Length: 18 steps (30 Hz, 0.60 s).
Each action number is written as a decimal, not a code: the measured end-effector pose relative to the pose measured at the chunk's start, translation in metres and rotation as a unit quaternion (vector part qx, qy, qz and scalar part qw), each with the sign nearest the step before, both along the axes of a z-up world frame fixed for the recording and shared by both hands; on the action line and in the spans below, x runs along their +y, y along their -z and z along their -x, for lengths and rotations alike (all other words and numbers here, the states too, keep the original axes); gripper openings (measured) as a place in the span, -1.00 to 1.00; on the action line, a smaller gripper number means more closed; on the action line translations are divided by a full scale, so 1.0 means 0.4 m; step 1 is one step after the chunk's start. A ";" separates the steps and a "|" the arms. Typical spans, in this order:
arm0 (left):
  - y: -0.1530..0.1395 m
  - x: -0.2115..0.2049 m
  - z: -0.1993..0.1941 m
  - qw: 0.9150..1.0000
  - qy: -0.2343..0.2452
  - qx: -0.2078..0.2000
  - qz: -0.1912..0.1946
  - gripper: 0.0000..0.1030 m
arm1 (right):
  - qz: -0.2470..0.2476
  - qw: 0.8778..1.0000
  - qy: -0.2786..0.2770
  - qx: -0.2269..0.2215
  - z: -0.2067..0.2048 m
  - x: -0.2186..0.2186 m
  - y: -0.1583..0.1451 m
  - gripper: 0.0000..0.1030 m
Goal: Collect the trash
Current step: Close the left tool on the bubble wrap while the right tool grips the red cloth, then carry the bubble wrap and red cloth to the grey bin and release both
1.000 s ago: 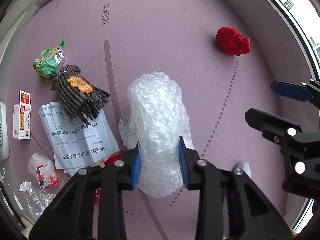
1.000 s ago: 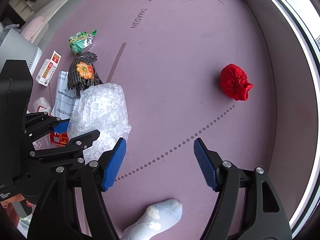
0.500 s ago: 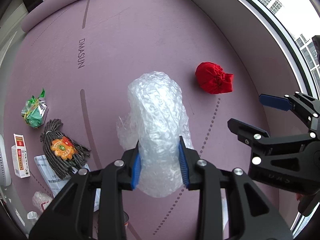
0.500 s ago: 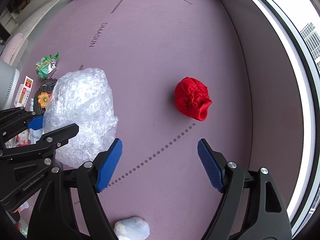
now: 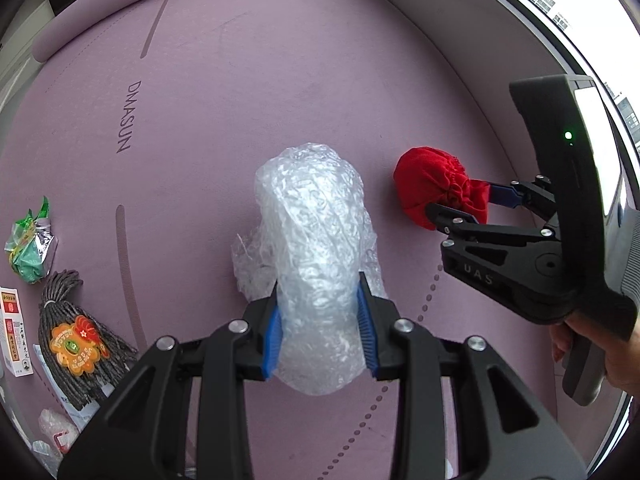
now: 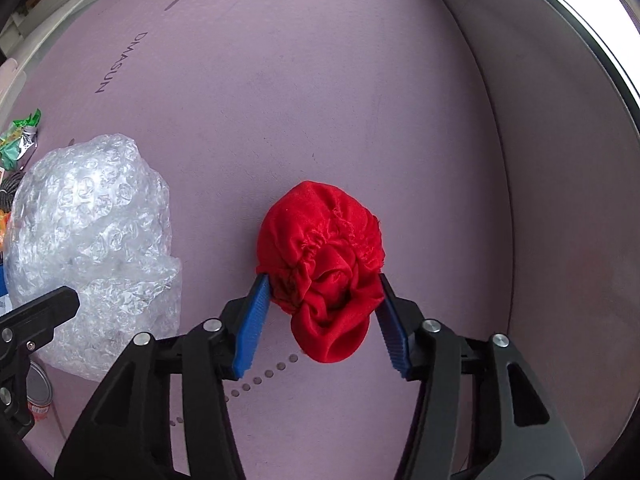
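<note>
My left gripper (image 5: 320, 332) is shut on a roll of clear bubble wrap (image 5: 316, 248) and holds it above the purple mat (image 5: 240, 80). The bubble wrap also shows at the left of the right wrist view (image 6: 92, 240). A red cloth bundle (image 6: 324, 268) lies on the mat. My right gripper (image 6: 320, 320) stands around it with a blue pad on each side, jaws still apart, about touching the cloth. In the left wrist view the right gripper (image 5: 460, 204) sits at the red bundle (image 5: 436, 196).
At the mat's left edge lie a green foil wrapper (image 5: 28, 248), a grey yarn bundle with an orange tag (image 5: 76, 344), a small white and red box (image 5: 12, 332), printed paper and clear plastic bags (image 5: 56, 432). A tin can (image 6: 38, 392) lies under the bubble wrap.
My right gripper moved forward to the red bundle and its jaws narrowed around it. My left gripper lifted and swung right with the bubble wrap still in it.
</note>
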State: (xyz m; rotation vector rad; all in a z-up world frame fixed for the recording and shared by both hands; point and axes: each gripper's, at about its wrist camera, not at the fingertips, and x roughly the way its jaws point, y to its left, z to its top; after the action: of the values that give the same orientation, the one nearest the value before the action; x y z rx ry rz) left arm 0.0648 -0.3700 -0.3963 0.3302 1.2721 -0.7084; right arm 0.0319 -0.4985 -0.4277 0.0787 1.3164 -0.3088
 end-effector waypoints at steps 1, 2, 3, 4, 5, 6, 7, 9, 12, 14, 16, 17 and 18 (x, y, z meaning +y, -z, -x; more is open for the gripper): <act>0.001 0.000 -0.001 1.000 -0.001 0.000 0.001 -0.37 | 0.001 1.000 -0.001 0.000 0.000 0.003 0.002 -0.25; 0.000 0.001 -0.001 1.000 -0.001 0.000 0.001 -0.37 | 0.004 1.000 -0.005 -0.001 0.001 0.007 0.000 -0.34; -0.004 0.001 -0.001 1.000 -0.001 0.000 0.001 -0.37 | 0.004 1.000 -0.008 -0.003 0.003 0.012 -0.007 -0.42; -0.011 0.003 0.003 1.000 -0.002 0.001 0.001 -0.37 | 0.002 1.000 -0.010 -0.004 0.007 0.016 -0.017 -0.45; -0.018 0.005 0.002 1.000 -0.004 0.002 0.001 -0.37 | -0.003 1.000 -0.012 -0.004 0.010 0.020 -0.028 -0.54; -0.027 0.009 0.002 1.000 -0.005 0.002 0.000 -0.37 | -0.007 1.000 -0.015 -0.002 0.013 0.026 -0.041 -0.57; -0.038 0.014 0.001 1.000 -0.007 0.002 -0.001 -0.37 | -0.009 1.000 -0.019 -0.002 0.017 0.033 -0.056 -0.58; -0.063 0.027 -0.003 1.000 -0.011 0.002 0.001 -0.37 | -0.011 1.000 -0.028 -0.001 0.022 0.049 -0.092 -0.60; -0.111 0.053 -0.012 1.000 -0.014 0.000 0.004 -0.37 | -0.013 0.999 -0.036 -0.004 0.025 0.073 -0.155 -0.62; -0.148 0.077 -0.020 1.000 -0.018 -0.002 0.008 -0.37 | -0.011 0.999 -0.040 -0.008 0.022 0.095 -0.201 -0.62; -0.189 0.111 -0.031 1.000 -0.025 -0.004 0.013 -0.37 | -0.010 0.999 -0.044 -0.011 0.018 0.122 -0.250 -0.62; -0.211 0.132 -0.038 0.999 -0.030 -0.005 0.015 -0.37 | -0.009 0.999 -0.046 -0.013 0.015 0.137 -0.276 -0.62; -0.234 0.157 -0.045 0.999 -0.033 -0.007 0.018 -0.37 | -0.008 0.999 -0.049 -0.016 0.011 0.156 -0.302 -0.62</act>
State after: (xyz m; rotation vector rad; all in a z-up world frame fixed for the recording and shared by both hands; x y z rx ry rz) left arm 0.0829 -0.3073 -0.3028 0.2621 1.2504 -0.6700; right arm 0.0277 -0.4359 -0.3071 0.0327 1.2868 -0.2120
